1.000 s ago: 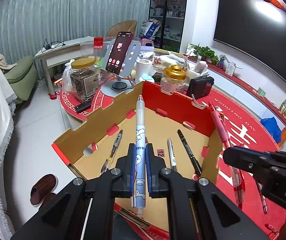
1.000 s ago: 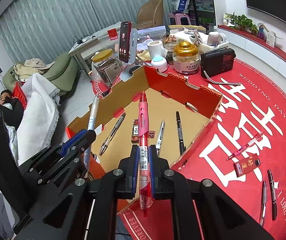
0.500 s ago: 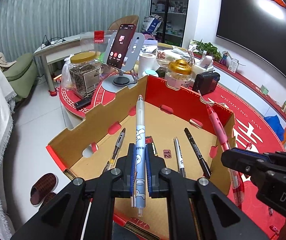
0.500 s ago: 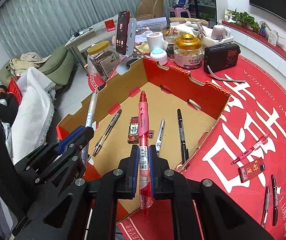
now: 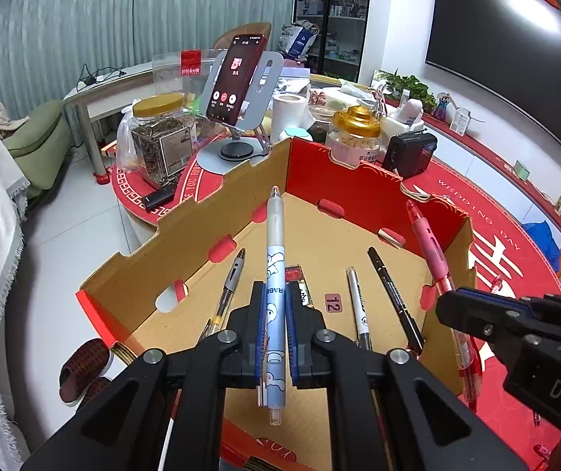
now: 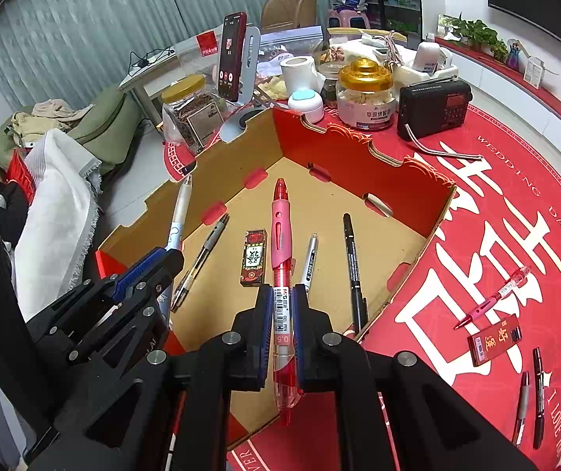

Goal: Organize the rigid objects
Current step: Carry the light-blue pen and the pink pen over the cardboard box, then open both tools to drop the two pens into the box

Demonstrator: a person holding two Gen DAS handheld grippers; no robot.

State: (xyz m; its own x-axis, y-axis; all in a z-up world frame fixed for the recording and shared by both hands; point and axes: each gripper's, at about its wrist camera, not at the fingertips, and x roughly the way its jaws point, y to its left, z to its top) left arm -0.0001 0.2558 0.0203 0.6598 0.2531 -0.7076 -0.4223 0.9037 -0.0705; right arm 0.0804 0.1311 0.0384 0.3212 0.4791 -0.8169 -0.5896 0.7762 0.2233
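We hold our left gripper point(image 5: 275, 333) clamped on a slim pale-blue plastic pen printed with white rabbits point(image 5: 275, 274), its grey tip pointing over the open cardboard box with red outer walls and a matte brown floor point(image 5: 319, 235); our right gripper point(image 6: 283, 322) is pinched tight on a glossy pink-and-red translucent gel pen point(image 6: 281, 259) above the same box. On the box floor lie a clear-barrelled grey pen point(image 6: 201, 259), a silver marker point(image 6: 308, 259), a thin black marker point(image 6: 353, 267) and a small flat red carton point(image 6: 254, 257); the box sits on the red printed cloth covering the desk point(image 6: 496, 204)
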